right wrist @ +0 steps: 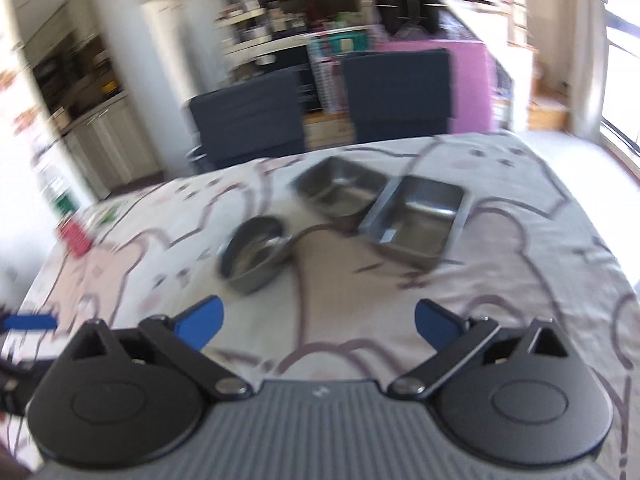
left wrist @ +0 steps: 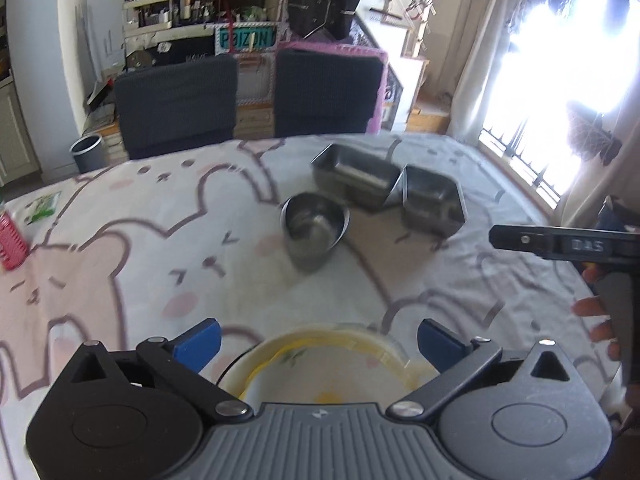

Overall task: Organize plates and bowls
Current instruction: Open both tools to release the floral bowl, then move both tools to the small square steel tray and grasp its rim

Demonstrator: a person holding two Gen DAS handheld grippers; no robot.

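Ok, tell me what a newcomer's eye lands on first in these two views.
Three steel dishes stand out mid-table on the bunny-print tablecloth: a round steel bowl nearest, with two rectangular steel trays behind it, corners touching. Close under the open left gripper sits a yellow-rimmed white bowl. Two dark chairs stand at the far edge.

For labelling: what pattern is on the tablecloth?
The tablecloth is white with pink cartoon bunny faces in dark outline; it shows best in the left wrist view.
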